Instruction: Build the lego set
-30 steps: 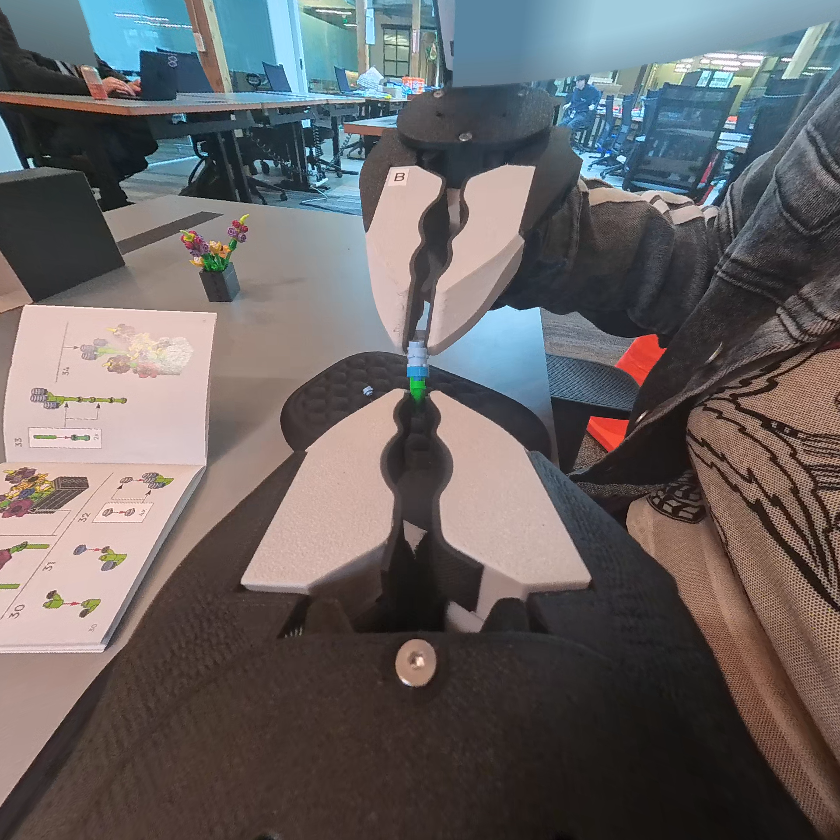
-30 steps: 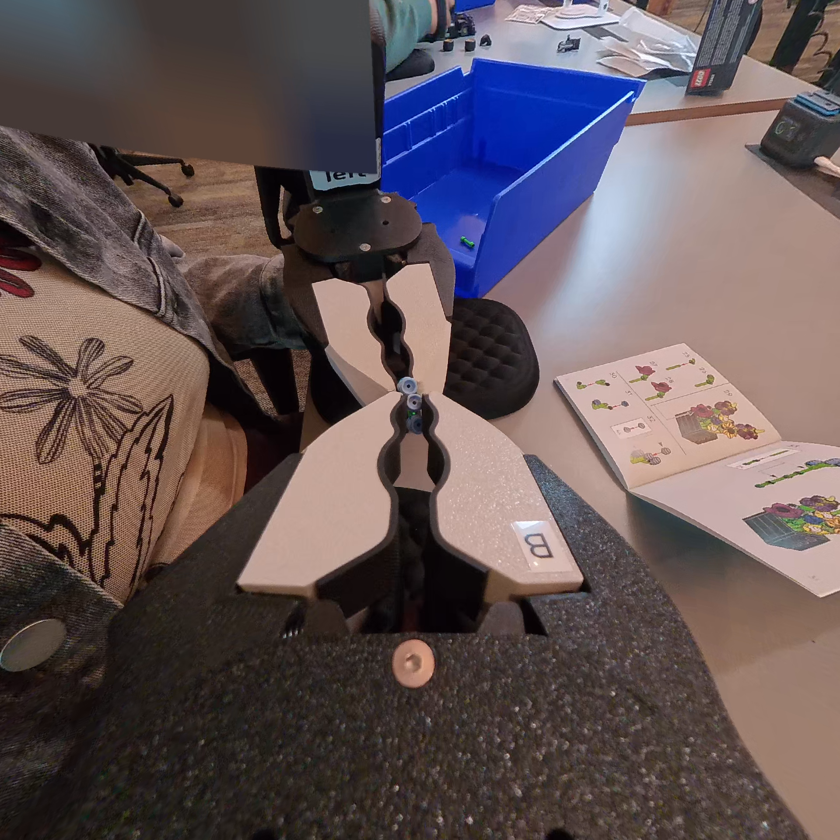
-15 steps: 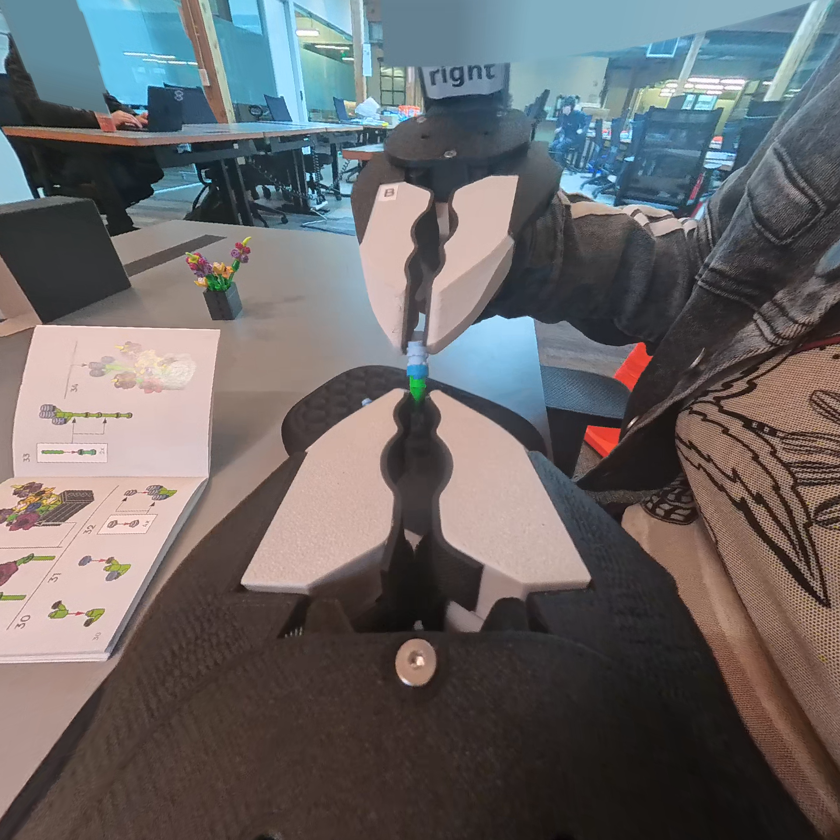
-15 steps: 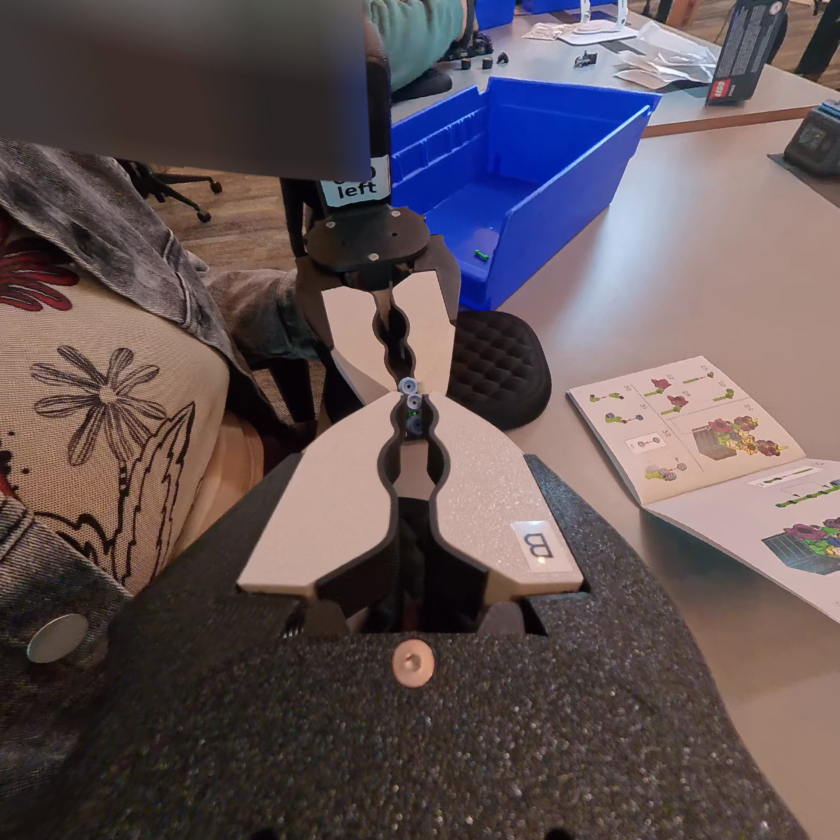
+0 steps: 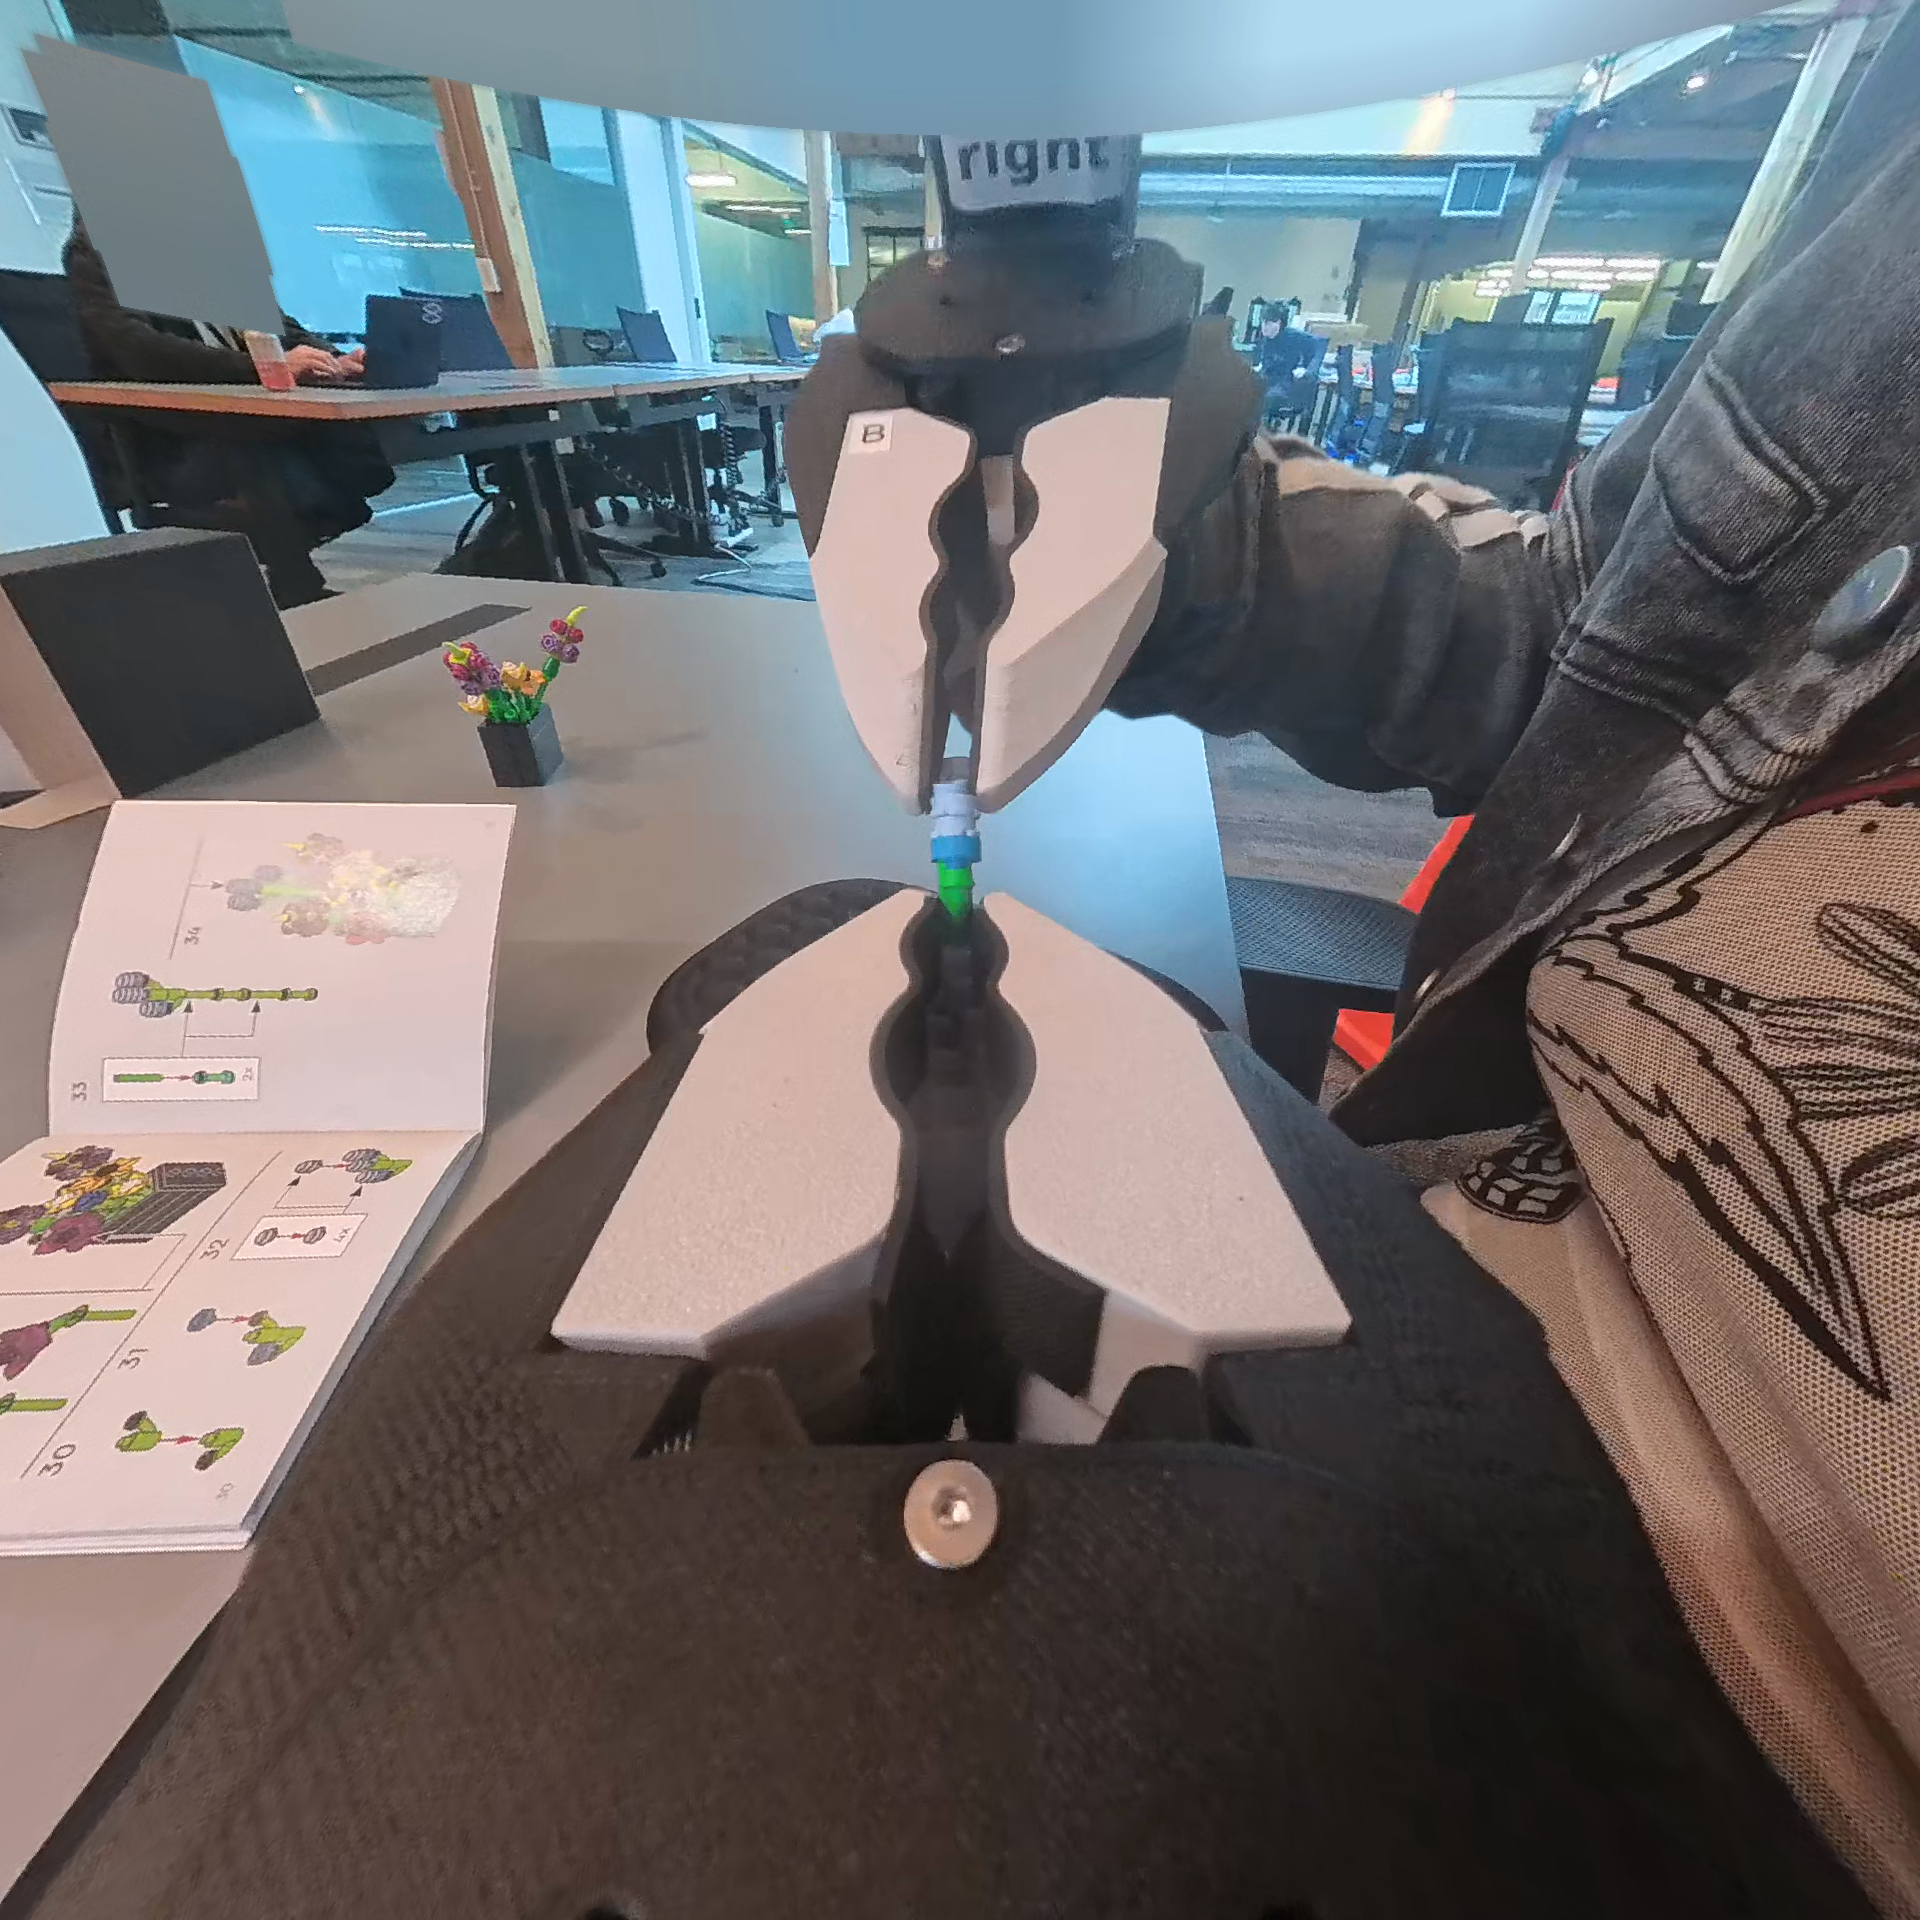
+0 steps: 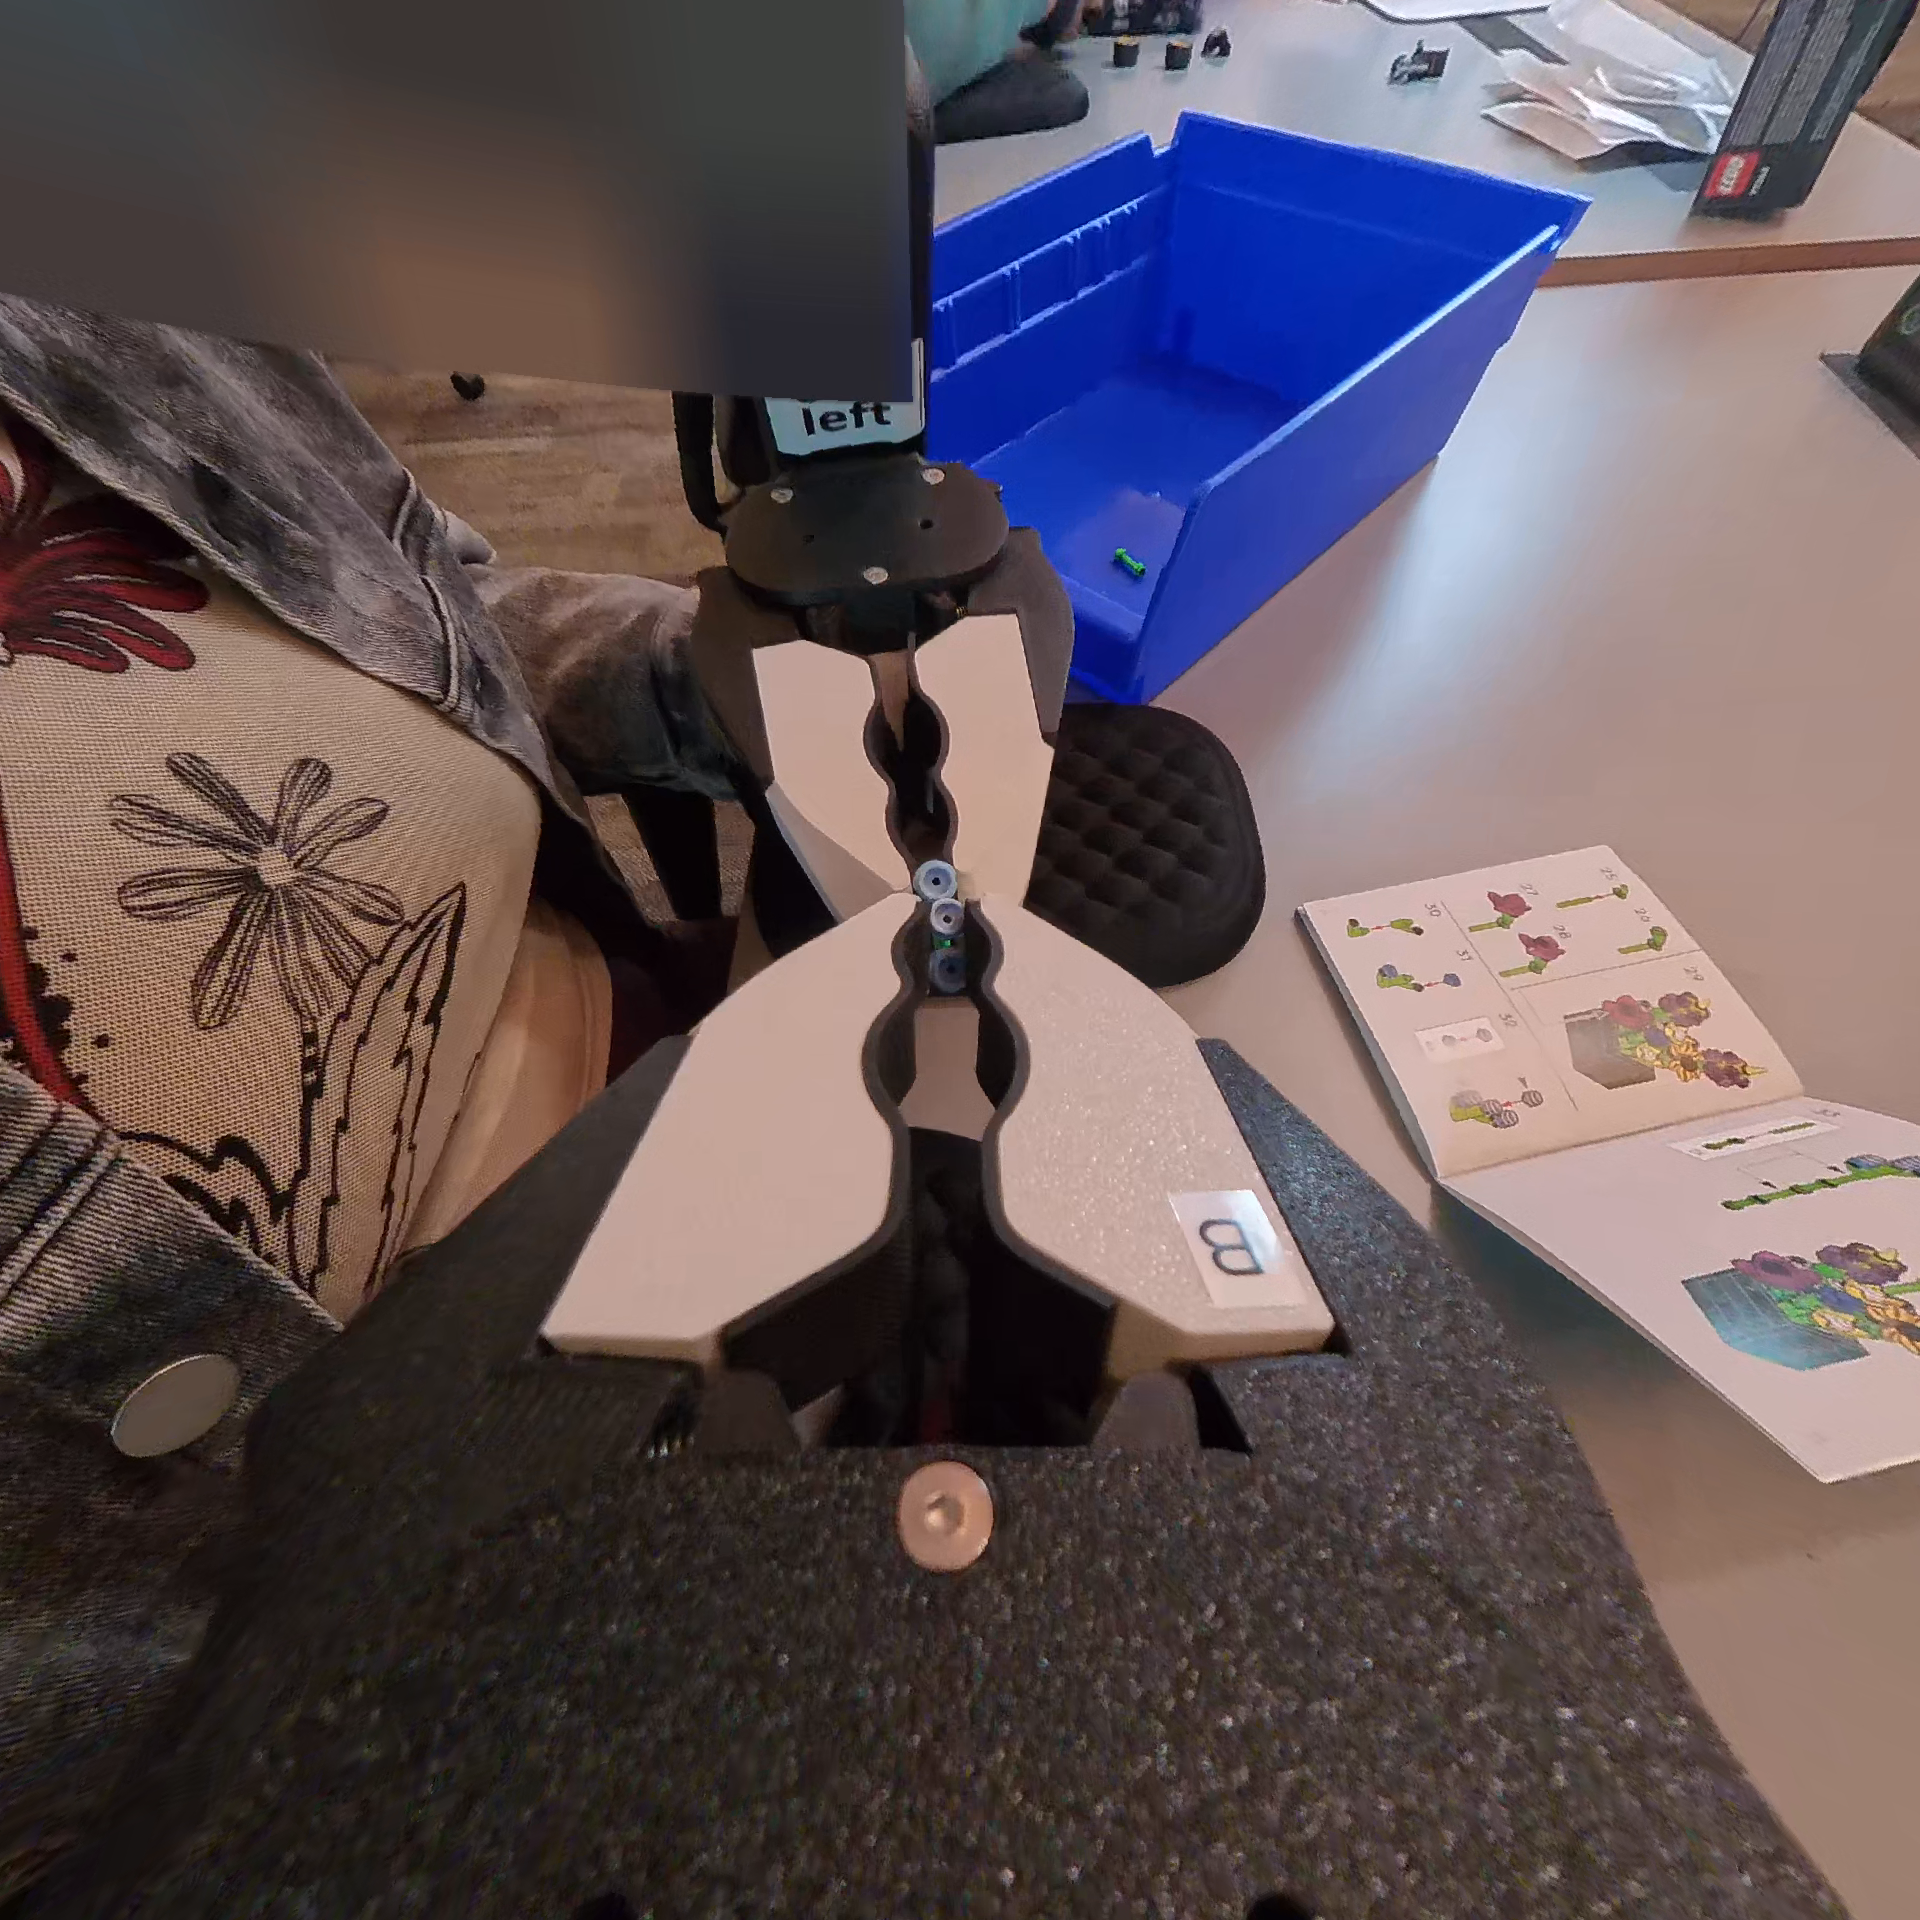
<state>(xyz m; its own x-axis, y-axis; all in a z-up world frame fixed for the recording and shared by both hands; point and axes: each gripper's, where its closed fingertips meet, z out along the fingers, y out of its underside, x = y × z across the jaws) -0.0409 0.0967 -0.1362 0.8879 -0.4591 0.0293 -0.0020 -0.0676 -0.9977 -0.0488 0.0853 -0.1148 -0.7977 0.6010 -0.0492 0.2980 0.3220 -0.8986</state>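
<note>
Left wrist view: left gripper (image 5: 951,906) pinches the green stem (image 5: 953,896); right gripper (image 5: 954,795), opposite, pinches the pale blue stack (image 5: 955,826) at its far end, above the table edge.
Handling: tiny, light, rigid, easily popped apart; hold near the joint.
Right wrist view: blue studs (image 6: 940,914) sit between meeting fingertips.
Change: both grips unchanged; rig raised slightly.

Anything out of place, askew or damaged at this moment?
Nothing damaged or spilled. The only stray is one small green piece lying alone in the blue bin. Both tongs, left and right, grip the small flower stem held in the air between them; the instruction booklet lies open.
</note>
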